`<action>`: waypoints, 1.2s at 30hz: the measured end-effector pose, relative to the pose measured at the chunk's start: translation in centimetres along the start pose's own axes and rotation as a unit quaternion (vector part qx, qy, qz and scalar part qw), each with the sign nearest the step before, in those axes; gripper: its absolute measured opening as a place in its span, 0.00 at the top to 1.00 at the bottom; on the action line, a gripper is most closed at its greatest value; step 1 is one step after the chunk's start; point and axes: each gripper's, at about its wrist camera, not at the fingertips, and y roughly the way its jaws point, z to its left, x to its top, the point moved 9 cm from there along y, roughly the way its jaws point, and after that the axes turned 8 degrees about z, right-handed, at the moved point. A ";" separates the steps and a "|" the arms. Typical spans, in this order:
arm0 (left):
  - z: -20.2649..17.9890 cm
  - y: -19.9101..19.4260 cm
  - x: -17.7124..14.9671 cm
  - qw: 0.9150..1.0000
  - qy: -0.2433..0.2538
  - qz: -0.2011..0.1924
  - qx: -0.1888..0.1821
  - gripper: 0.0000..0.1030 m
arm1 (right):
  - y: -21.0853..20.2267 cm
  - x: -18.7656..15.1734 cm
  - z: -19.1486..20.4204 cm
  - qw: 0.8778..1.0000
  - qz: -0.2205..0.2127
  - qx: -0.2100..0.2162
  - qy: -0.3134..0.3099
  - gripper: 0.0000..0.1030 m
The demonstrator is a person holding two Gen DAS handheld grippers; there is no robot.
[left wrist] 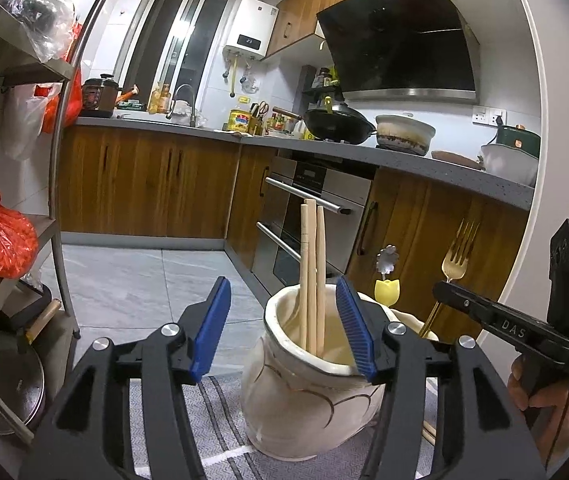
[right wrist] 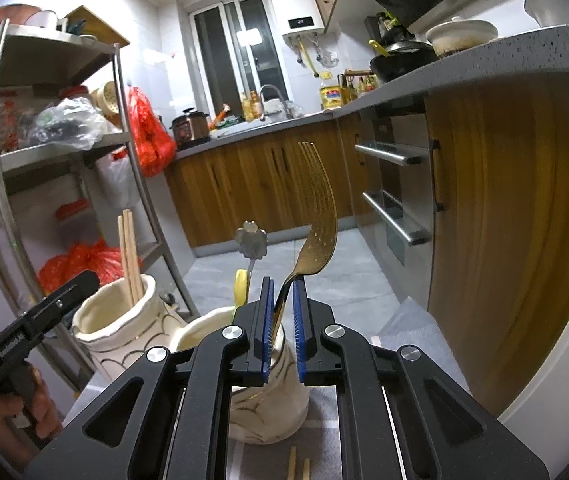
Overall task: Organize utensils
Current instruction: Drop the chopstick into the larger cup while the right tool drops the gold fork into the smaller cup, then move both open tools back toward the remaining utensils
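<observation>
A: L gripper – what've we got?

B: Jaws apart, nothing pinched. We see the blue pads either side of the near cream jar; the right pad sits at its rim, can't tell if it touches. Three chopsticks stand upright in that jar, free of the pads.

A: And the R gripper?

B: Nearly together, clamped on the gold fork low on its handle. Tines point up, fork leans a bit to the right. Handle end goes down toward the second jar, which sits right under the jaws.

A: What else is in that second jar?

B: A spoon with a flower-shaped end and sth yellow beside it. Both jars touch, or nearly, on a grey striped cloth.

A: Anything still loose?

B: Two more chopsticks lie on the cloth in front of the second jar, only ends visible. We also see a hand around the R gripper's grip in the left view.
</observation>
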 end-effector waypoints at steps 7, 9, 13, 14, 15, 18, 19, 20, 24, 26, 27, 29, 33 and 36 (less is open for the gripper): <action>0.1 0.0 0.0 1.000 0.001 0.000 0.002 0.41 | 0.3 -0.2 0.2 1.000 0.007 0.006 0.001 0.77; 0.1 0.0 0.0 1.000 0.001 -0.001 0.003 0.39 | 0.3 -0.2 0.3 1.000 0.006 0.008 -0.002 0.70; 0.1 -0.1 0.0 1.000 0.002 -0.003 0.006 0.33 | 0.1 -0.1 0.5 1.000 0.001 0.011 -0.003 0.58; 0.2 -0.1 0.0 1.000 0.001 -0.005 0.007 0.31 | 0.1 -0.2 0.5 1.000 0.001 0.013 -0.002 0.52; 0.2 -0.1 0.0 1.000 0.001 -0.005 0.007 0.29 | 0.0 -0.2 0.4 1.000 0.001 0.014 -0.001 0.48; 0.3 -0.3 0.1 1.000 -0.002 -0.009 0.010 0.21 | -0.2 0.0 0.4 1.000 -0.002 0.019 0.007 0.28; 0.4 -0.4 0.2 1.000 -0.003 -0.011 0.012 0.16 | -0.5 0.1 0.4 1.000 -0.006 0.022 0.010 0.22; 0.5 -0.5 0.2 1.000 -0.005 -0.014 0.015 0.12 | -0.7 0.2 0.3 1.000 -0.011 0.023 0.013 0.17; 0.6 -0.7 0.5 0.999 -0.007 -0.023 0.025 0.06 | -1.3 0.5 0.3 1.000 -0.020 0.018 0.017 0.07; 0.6 -1.0 0.8 0.999 -0.009 -0.024 0.031 0.06 | -1.7 0.5 0.4 1.000 -0.020 0.012 0.016 0.05; 0.6 -1.2 0.9 0.999 -0.011 -0.026 0.033 0.06 | -2.0 0.5 0.5 1.000 -0.020 0.011 0.014 0.05; 0.2 -2.0 1.6 0.999 -0.011 -0.030 0.035 0.06 | -2.9 0.6 0.6 1.000 -0.022 0.009 0.011 0.05; -0.8 -4.3 2.4 0.998 -0.005 -0.041 0.042 0.06 | -5.4 1.0 0.6 0.999 -0.034 -0.002 0.008 0.05; -1.9 -6.1 2.3 0.998 -0.002 -0.039 0.042 0.06 | -7.4 1.1 0.6 0.999 -0.046 -0.002 0.010 0.05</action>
